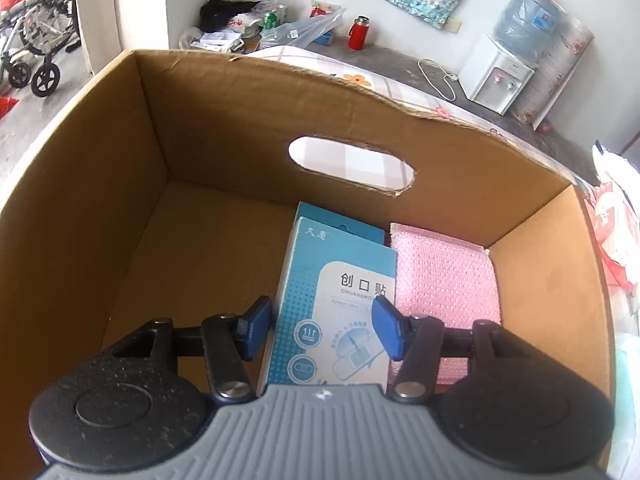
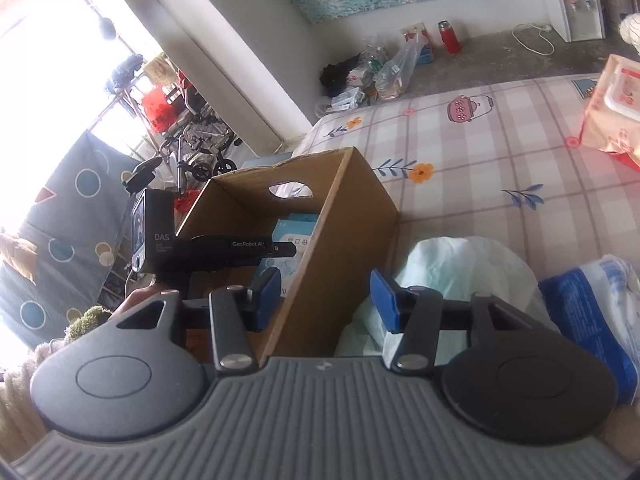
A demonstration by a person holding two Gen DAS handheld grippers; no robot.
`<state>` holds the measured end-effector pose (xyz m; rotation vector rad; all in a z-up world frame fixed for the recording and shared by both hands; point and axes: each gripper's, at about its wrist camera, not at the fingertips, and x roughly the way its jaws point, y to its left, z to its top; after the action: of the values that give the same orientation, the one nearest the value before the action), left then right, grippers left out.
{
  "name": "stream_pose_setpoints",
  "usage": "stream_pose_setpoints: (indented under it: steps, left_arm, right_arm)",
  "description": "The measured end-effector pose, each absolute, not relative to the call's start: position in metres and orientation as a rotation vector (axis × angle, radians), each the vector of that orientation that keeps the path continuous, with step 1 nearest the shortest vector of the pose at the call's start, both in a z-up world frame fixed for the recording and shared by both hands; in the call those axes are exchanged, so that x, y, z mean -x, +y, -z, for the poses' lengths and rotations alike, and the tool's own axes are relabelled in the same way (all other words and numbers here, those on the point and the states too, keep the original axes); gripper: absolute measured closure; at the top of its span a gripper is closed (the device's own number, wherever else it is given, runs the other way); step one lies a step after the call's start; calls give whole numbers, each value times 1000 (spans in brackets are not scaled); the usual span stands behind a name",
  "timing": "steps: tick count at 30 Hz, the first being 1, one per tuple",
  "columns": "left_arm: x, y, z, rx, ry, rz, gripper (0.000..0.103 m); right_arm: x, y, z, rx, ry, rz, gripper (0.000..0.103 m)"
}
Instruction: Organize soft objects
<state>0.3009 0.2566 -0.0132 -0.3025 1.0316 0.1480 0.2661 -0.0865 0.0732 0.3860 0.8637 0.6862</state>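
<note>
A brown cardboard box (image 1: 224,128) with a handle hole stands on the bed. Inside it lie a blue plaster pack (image 1: 336,300) on top of another blue pack (image 1: 340,220), and a pink bubble-wrap pouch (image 1: 444,280) to their right. My left gripper (image 1: 320,328) is open over the box, its fingers either side of the top blue pack, not touching it. My right gripper (image 2: 324,300) is open beside the box (image 2: 340,232), straddling its right wall, with a pale green plastic-wrapped pack (image 2: 452,264) by its right finger. The left gripper (image 2: 276,248) also shows there.
A blue-and-white soft pack (image 2: 596,308) lies at the right on the checked bedsheet (image 2: 480,152). A wet-wipes pack (image 2: 612,112) lies at the far right. On the floor behind are bags, a red flask (image 2: 450,38) and a water dispenser (image 2: 578,4). A wheelchair (image 2: 200,152) stands at the left.
</note>
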Motion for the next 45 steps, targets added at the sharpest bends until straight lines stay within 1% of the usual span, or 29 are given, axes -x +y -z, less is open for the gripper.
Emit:
stream_pose_setpoints:
  steps: [3, 5, 6, 10, 16, 20, 24, 30, 35, 38, 40, 41, 45]
  left_arm:
    - [-297, 266, 10, 383, 1020, -178, 47]
    - [-291, 270, 6, 435, 993, -197, 43]
    - [-290, 269, 3, 453, 976, -207, 39]
    - [-271, 268, -16, 498, 896, -226, 33]
    - [-251, 244, -53, 512, 843, -152, 32]
    - [-236, 205, -78, 479, 810, -41, 31]
    - [-228, 150, -94, 426, 781, 91, 31]
    - [-240, 60, -92, 325, 809, 266, 31]
    - [-252, -15, -74, 249, 869, 351, 35]
    - [-264, -55, -58, 206, 895, 380, 40]
    - [-272, -77, -48, 186, 911, 393, 46]
    - [-278, -86, -42, 182, 922, 400, 47]
    - [-306, -118, -19, 187, 979, 411, 55]
  right_arm:
    - [-261, -94, -73, -391, 855, -680, 53]
    - [-257, -98, -74, -394, 849, -671, 53]
    - [-255, -101, -74, -397, 846, -668, 52]
    - [-245, -112, -74, -408, 830, -643, 49]
    - [-229, -137, -66, -432, 817, -602, 47]
    - [-224, -169, -67, -458, 789, -551, 47]
    - [-217, -207, -74, -466, 744, -484, 47]
    - [-211, -278, -76, -493, 700, -335, 46]
    - [-220, -333, -57, -508, 716, -203, 46]
    - [-233, -360, -37, -527, 748, -144, 46]
    - [-242, -376, -23, -548, 774, -117, 46]
    - [-249, -382, -15, -562, 789, -109, 46]
    - [-274, -398, 10, -597, 846, -96, 46]
